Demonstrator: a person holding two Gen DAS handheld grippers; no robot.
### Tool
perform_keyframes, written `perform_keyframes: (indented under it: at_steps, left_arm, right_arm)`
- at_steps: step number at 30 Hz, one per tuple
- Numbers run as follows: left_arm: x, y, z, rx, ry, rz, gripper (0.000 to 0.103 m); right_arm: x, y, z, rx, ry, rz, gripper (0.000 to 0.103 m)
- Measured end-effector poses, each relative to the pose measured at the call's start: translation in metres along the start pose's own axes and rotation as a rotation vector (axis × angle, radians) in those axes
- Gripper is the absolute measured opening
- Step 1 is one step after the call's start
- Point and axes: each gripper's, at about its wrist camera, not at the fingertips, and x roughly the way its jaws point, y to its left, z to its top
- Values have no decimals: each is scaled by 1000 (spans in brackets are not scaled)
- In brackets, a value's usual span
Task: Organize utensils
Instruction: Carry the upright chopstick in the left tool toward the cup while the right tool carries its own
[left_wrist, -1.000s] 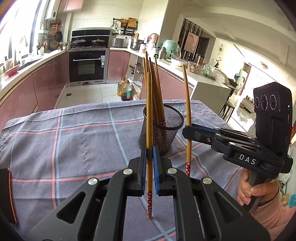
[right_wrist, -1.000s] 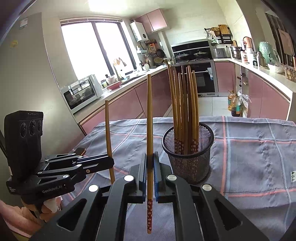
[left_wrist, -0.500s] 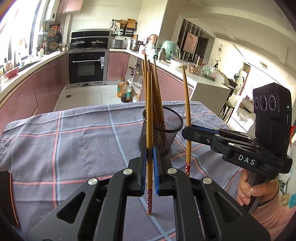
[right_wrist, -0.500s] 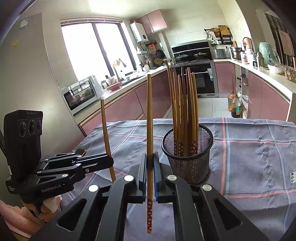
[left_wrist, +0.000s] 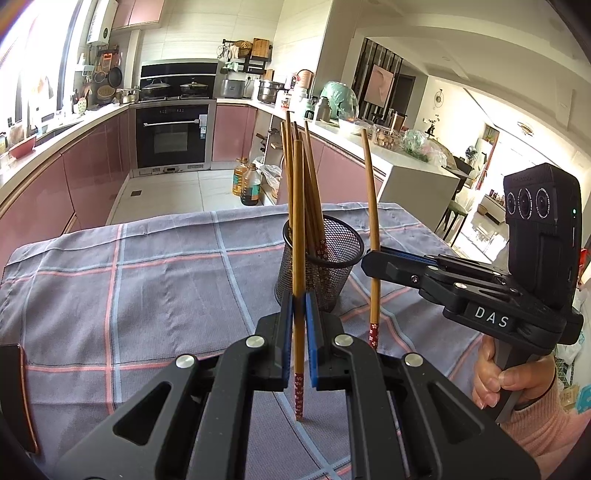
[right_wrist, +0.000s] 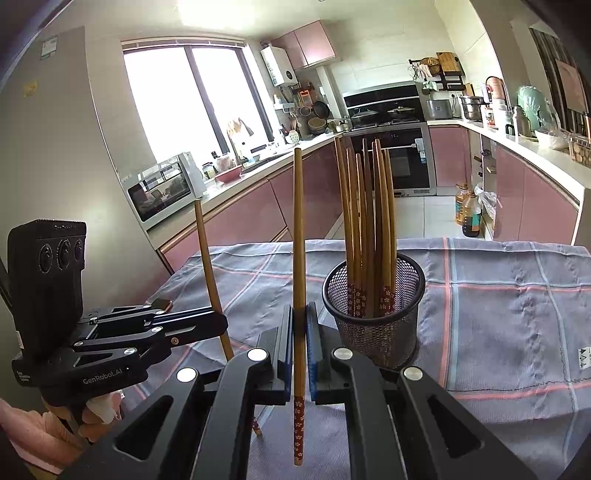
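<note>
Both chopsticks nudged closer to mesh holder (left_wrist: 320, 260) — left tongs (left_wrist: 299, 336), right tongs (right_wrist: 300, 345) each pinching one upright chopstick

Plaid cloth (left_wrist: 166, 288) on table; oven (left_wrist: 171, 134), oil bottles (left_wrist: 246, 184), microwave (right_wrist: 162, 190) behind.

2 upright wooden chopsticks (left_wrist: 298, 236) (right_wrist: 299, 236) near a black mesh holder (right_wrist: 375, 317) full of chopsticks.
</note>
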Motion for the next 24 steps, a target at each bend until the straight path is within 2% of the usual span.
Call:
perform_keyframes:
  at_steps: [24]
  left_arm:
    - [-1,-1,3,3,-5,-2,8]
  right_arm:
    - [-1,1,7,-3,-7,-1,6]
